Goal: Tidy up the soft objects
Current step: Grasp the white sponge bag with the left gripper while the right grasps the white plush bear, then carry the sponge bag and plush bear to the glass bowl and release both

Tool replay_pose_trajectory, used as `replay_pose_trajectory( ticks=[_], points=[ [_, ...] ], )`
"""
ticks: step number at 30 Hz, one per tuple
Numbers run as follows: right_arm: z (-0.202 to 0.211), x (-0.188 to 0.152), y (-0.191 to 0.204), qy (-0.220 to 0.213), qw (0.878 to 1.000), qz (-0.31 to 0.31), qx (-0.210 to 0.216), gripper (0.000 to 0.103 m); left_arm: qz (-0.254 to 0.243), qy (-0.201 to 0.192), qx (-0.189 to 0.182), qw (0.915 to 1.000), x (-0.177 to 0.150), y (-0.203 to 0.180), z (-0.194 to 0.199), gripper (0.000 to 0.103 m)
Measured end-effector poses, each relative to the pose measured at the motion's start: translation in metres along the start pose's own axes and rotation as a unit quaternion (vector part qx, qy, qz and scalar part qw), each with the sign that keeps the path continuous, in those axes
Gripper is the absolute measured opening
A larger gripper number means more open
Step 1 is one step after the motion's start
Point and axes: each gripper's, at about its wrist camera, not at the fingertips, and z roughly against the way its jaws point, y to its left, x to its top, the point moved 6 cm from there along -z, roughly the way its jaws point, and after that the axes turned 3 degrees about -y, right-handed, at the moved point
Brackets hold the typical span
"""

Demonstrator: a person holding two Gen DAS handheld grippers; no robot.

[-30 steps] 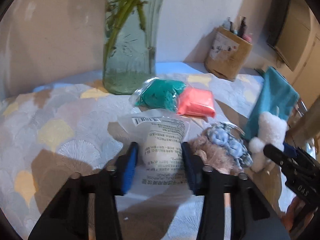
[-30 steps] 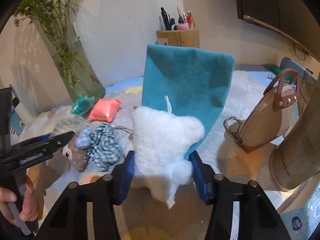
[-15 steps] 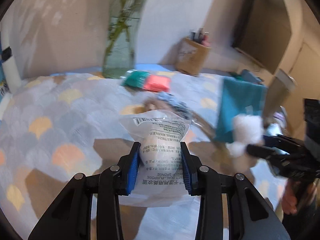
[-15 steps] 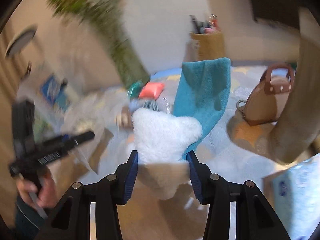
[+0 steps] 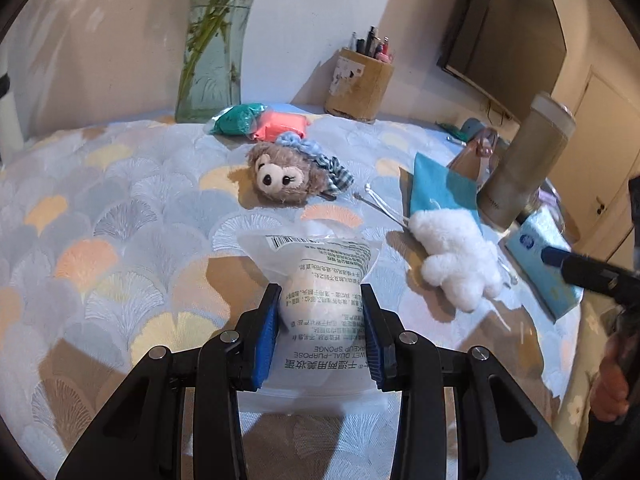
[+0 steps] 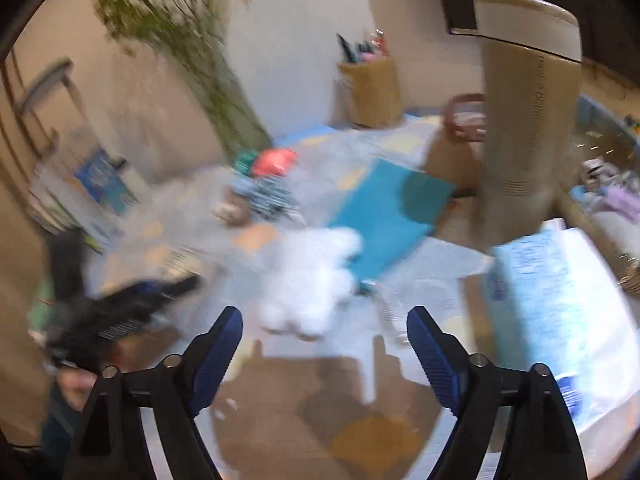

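Observation:
My left gripper is shut on a bagged makeup sponge, held over the patterned tablecloth. A white fluffy toy lies on the cloth to its right, against a teal cloth. A brown plush bear head with a checked bow sits further back, with a green pack and a pink pack behind it. In the blurred right wrist view my right gripper has its jaws opening wide, and the white toy lies just ahead of them, untouched.
A glass vase with green stems and a pen holder stand at the back. A tall beige bottle, a brown handbag and a blue tissue pack crowd the right side.
The right gripper has let go of the white toy, which now lies on the cloth, and its jaws have spread. The left gripper has drawn back with the sponge bag still held.

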Motion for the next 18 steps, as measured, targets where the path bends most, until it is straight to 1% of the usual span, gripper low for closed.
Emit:
replay_pose_trajectory(
  ticks=[1,2,4,6,9,12,13,14,15,16,18],
  points=[
    [-0.006,0.002,0.008,-0.004,1.0,0.002,0.002,0.087,-0.006,-0.002,0.001,1.0,0.0,-0.002,0.001,0.035],
    [-0.013,0.004,0.013,-0.005,1.0,0.007,-0.011,0.088,-0.011,-0.004,0.003,0.9999,0.0,-0.003,0.002,0.035],
    [-0.033,0.007,0.021,-0.003,0.998,0.027,-0.058,0.088,-0.013,-0.005,0.004,0.9999,0.0,-0.003,0.002,0.035],
    [-0.056,0.009,0.023,0.004,0.993,0.049,-0.105,0.088,-0.01,-0.004,0.003,0.9999,0.0,-0.001,0.002,0.035],
    [-0.079,0.004,0.021,0.023,0.986,0.065,-0.152,0.087,-0.011,-0.003,0.003,0.9999,-0.001,-0.002,0.001,0.035],
    [-0.093,-0.004,0.017,0.035,0.983,0.076,-0.164,0.087,-0.016,-0.004,0.004,0.9999,-0.001,-0.003,0.001,0.035],
    [-0.094,-0.007,0.017,0.034,0.979,0.082,-0.181,0.085,-0.016,-0.003,0.004,0.9999,-0.001,-0.003,0.001,0.035],
    [-0.094,-0.008,0.016,0.033,0.976,0.089,-0.195,0.072,-0.015,-0.003,0.004,0.9999,-0.001,-0.003,0.001,0.035],
    [-0.092,-0.007,0.017,0.029,0.978,0.089,-0.187,0.066,-0.015,-0.004,0.004,0.9999,-0.001,-0.003,0.001,0.035],
    [-0.089,-0.006,0.019,0.019,0.983,0.086,-0.161,0.062,-0.014,-0.004,0.004,0.9999,-0.001,-0.003,0.001,0.035],
    [-0.077,-0.004,0.022,-0.003,0.988,0.087,-0.131,0.044,-0.013,-0.006,0.003,0.9999,0.0,-0.003,0.002,0.035]
  ],
)
